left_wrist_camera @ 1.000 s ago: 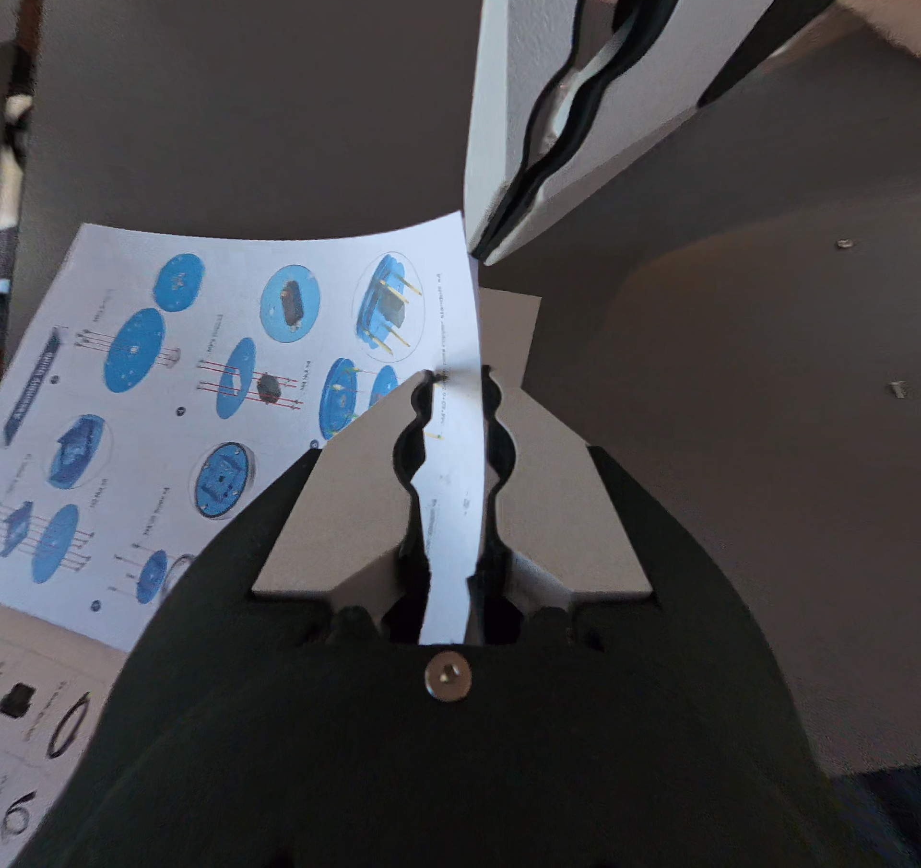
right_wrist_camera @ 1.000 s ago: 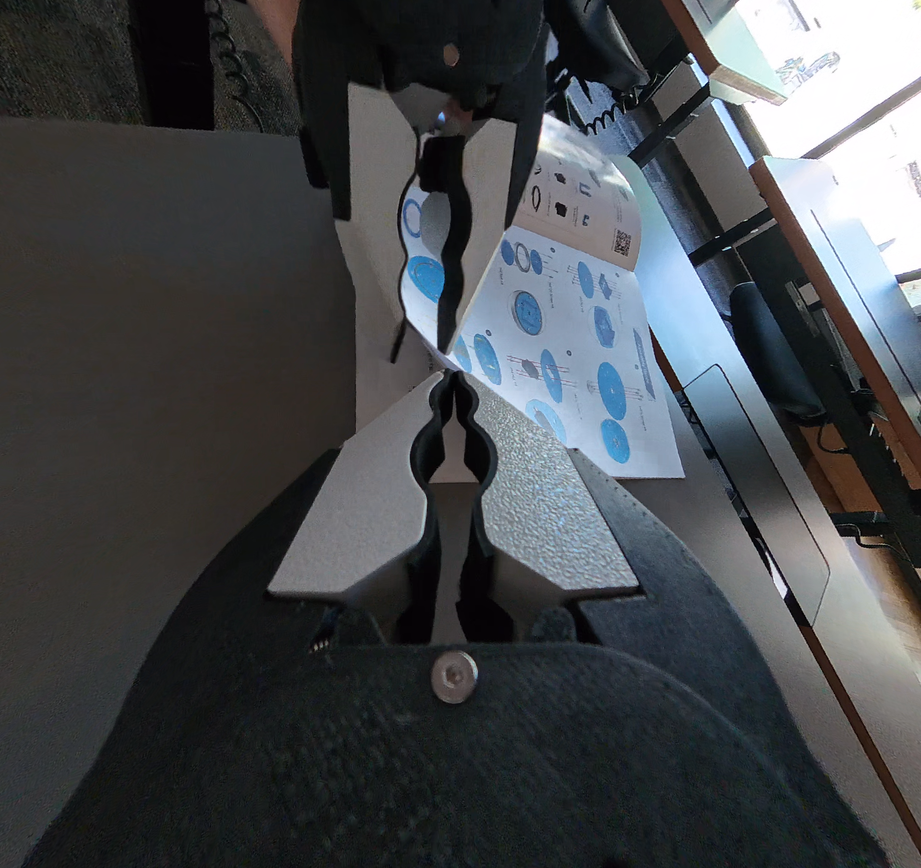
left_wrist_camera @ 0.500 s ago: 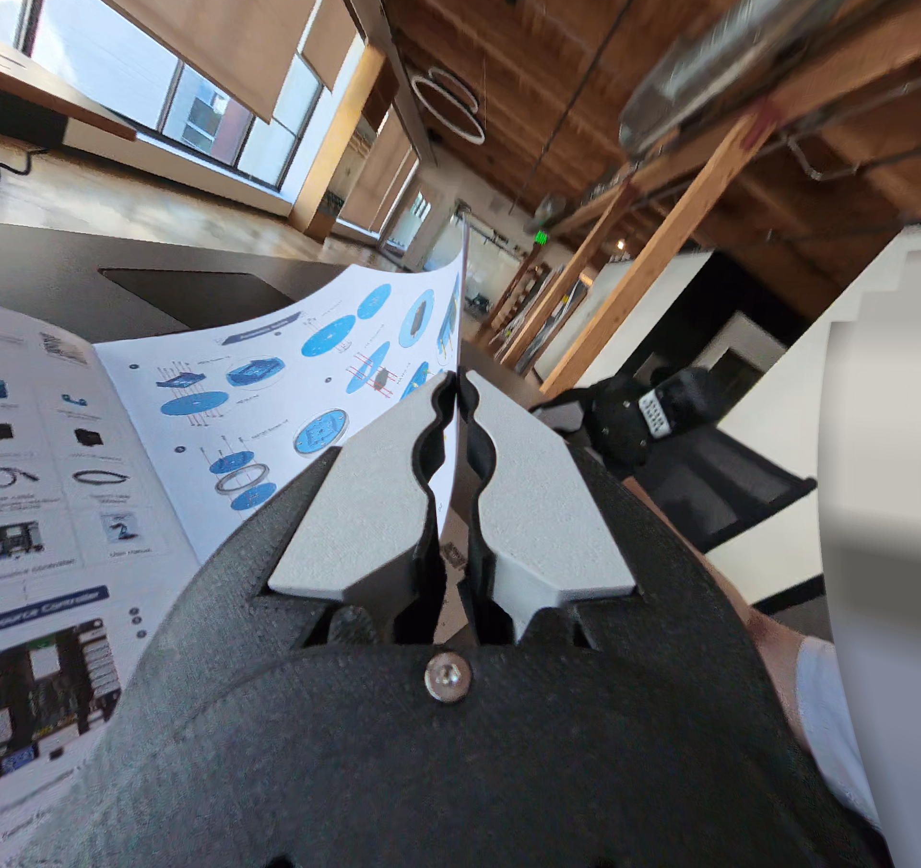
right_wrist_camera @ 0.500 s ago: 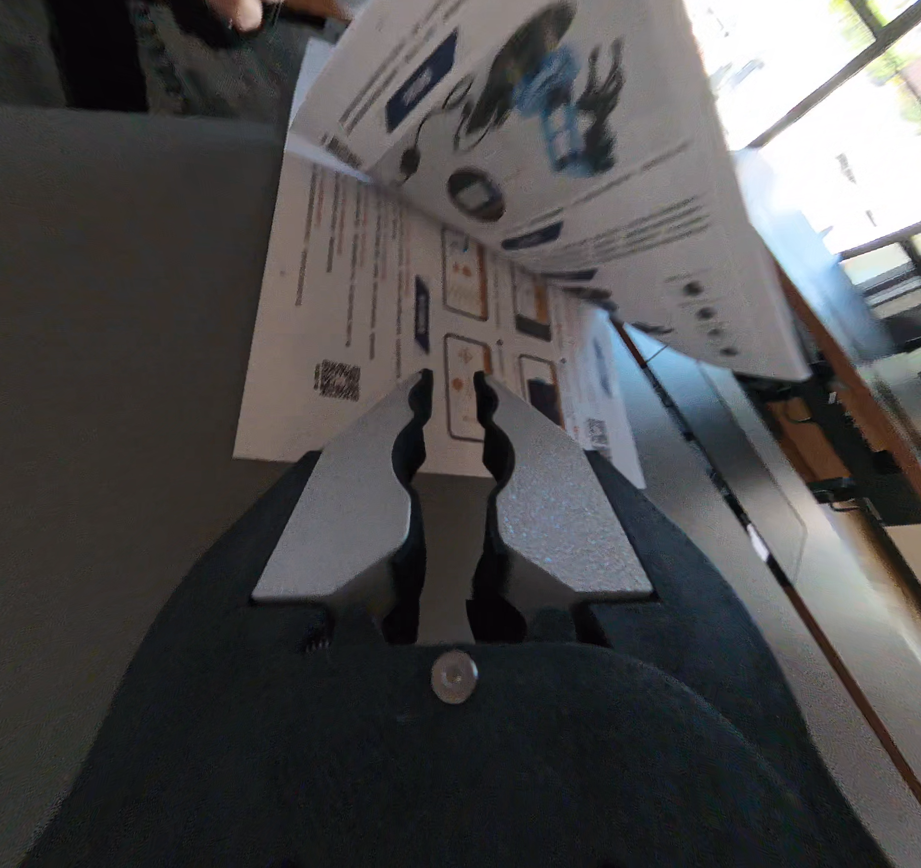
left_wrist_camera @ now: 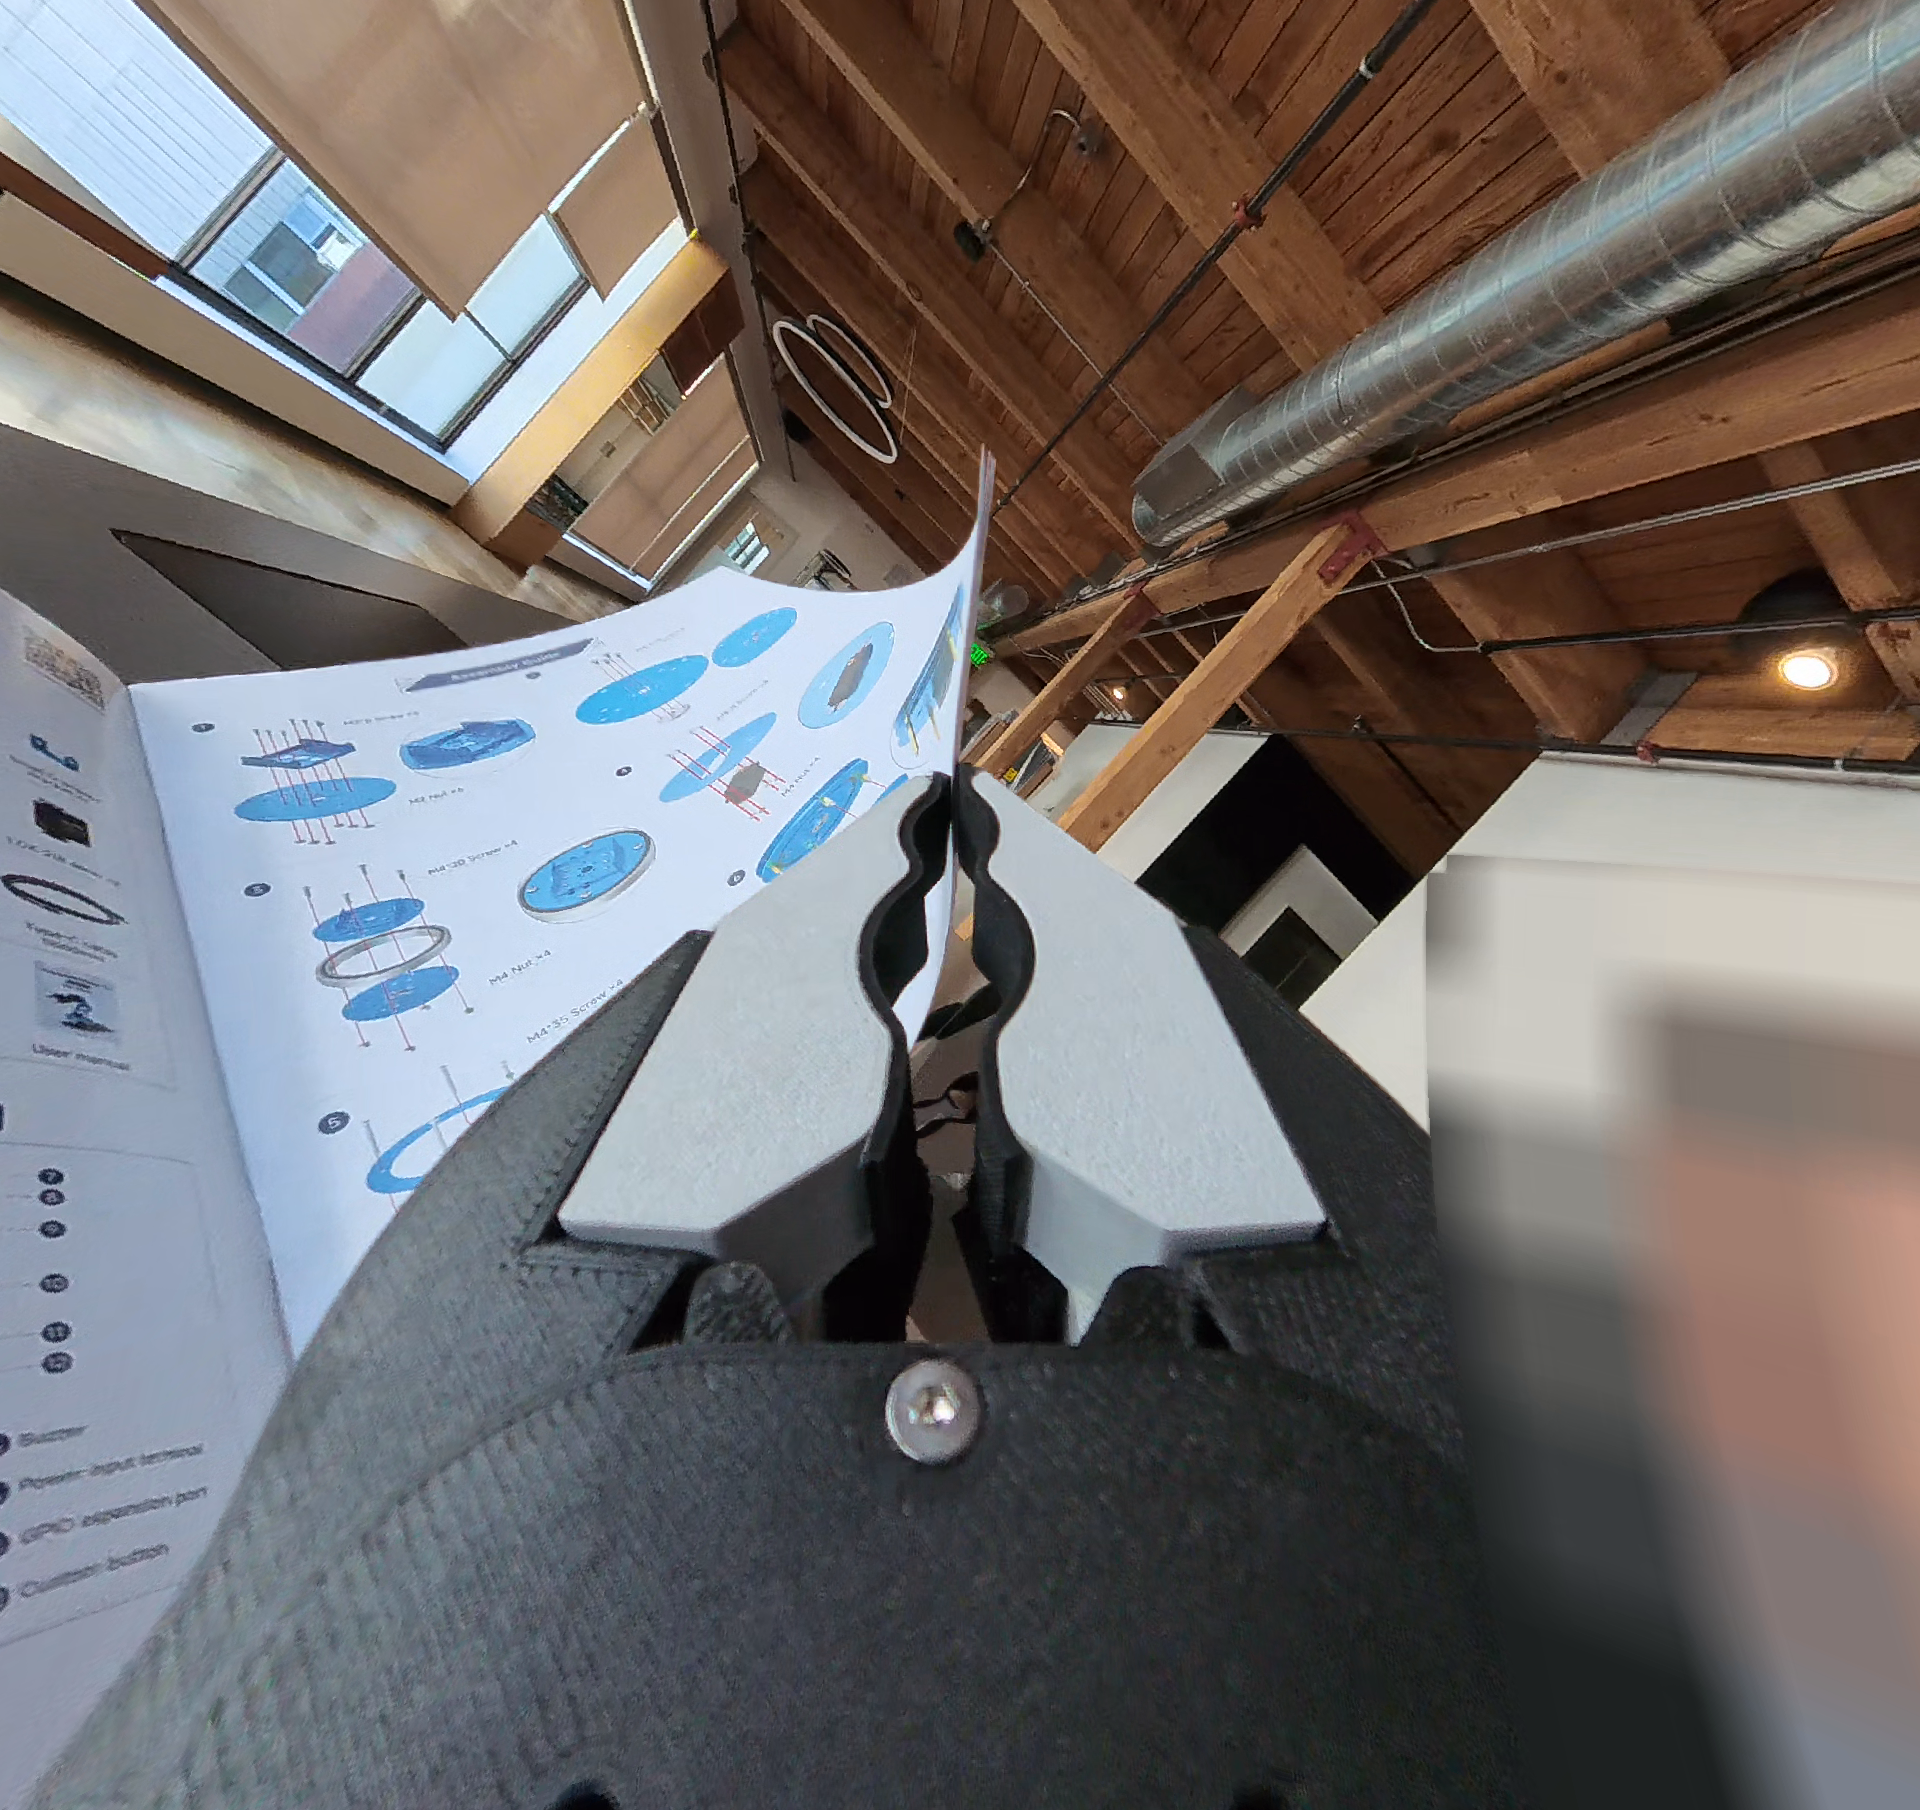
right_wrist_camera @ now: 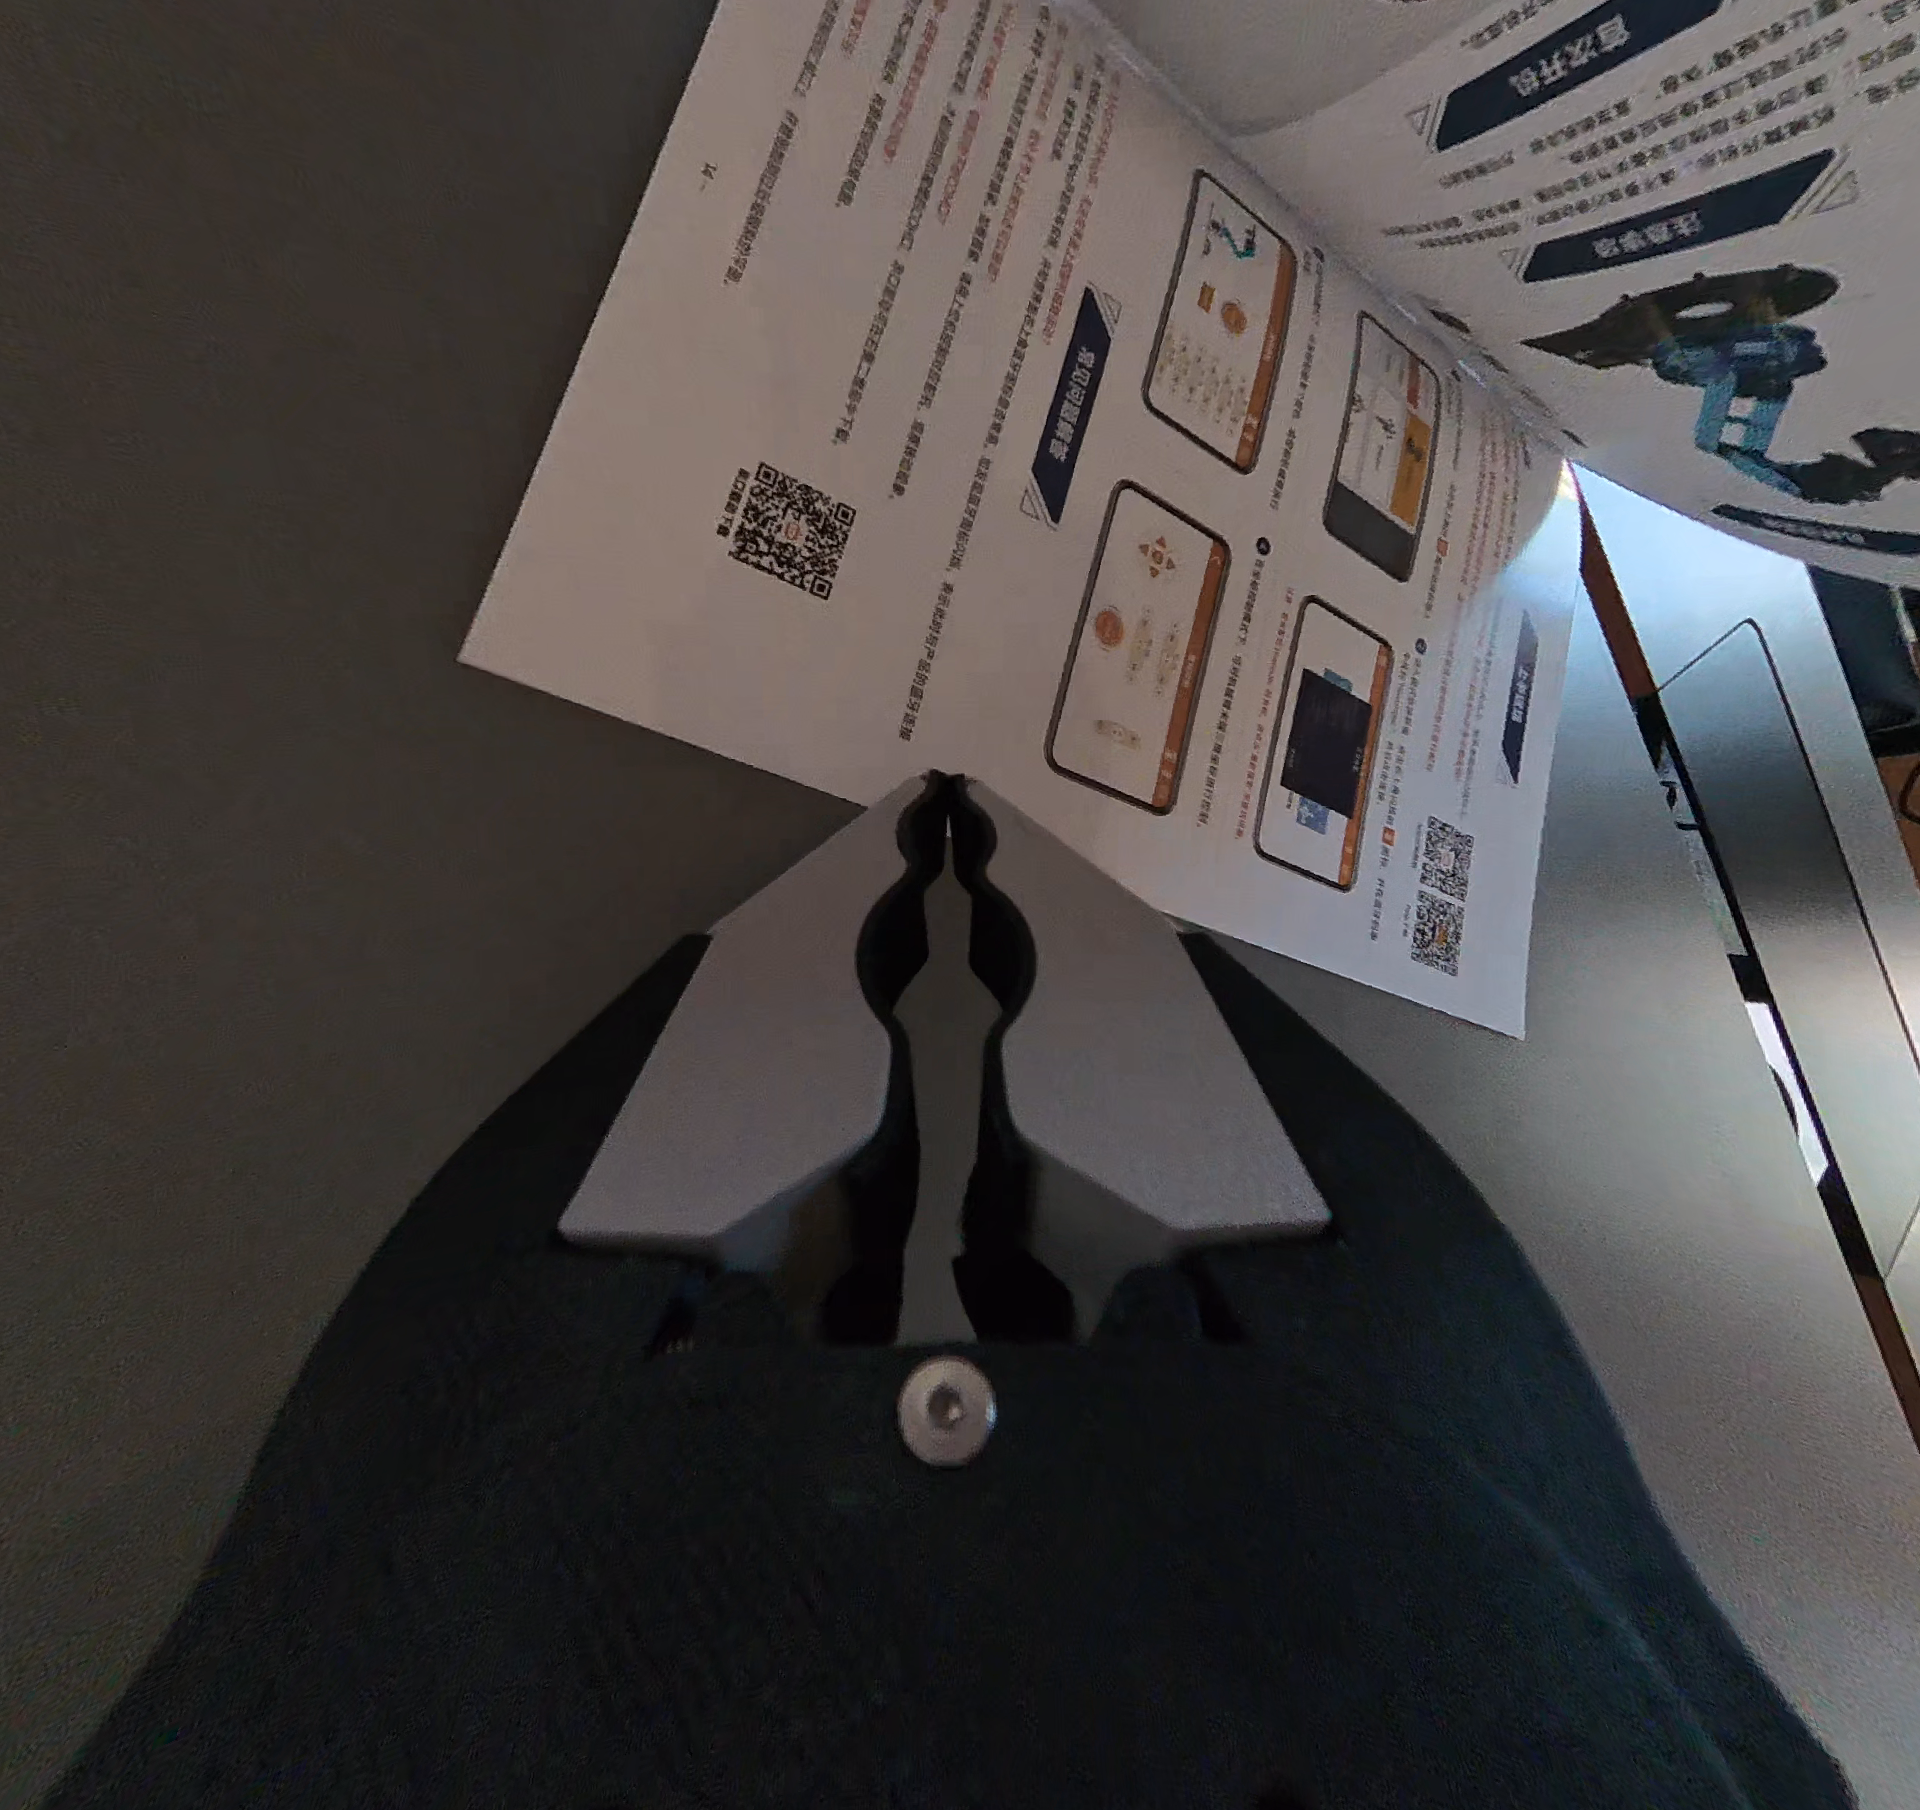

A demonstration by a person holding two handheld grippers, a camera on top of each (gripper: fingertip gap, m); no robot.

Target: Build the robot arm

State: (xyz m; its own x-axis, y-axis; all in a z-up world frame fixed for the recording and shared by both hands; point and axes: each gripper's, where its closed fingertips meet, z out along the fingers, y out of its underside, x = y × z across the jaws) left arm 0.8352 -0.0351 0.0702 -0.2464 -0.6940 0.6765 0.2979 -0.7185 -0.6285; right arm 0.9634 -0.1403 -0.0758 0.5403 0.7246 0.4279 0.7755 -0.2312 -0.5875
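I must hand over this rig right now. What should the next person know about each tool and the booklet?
Left tool: shut on the edge of a lifted page with blue drawings; the page curves up from the open booklet.
Right tool: shut, holding nothing, tips at the near edge of the booklet's flat page, over the grey table. Whether the tips touch the paper cannot be told.
Done: one page is lifted, raised above the flat pages.
Left: the page is not laid down on either side.

booklet (right_wrist_camera: 1039,410) top cut off (right view) | blurred patch (left_wrist_camera: 1714,1293); indistinct
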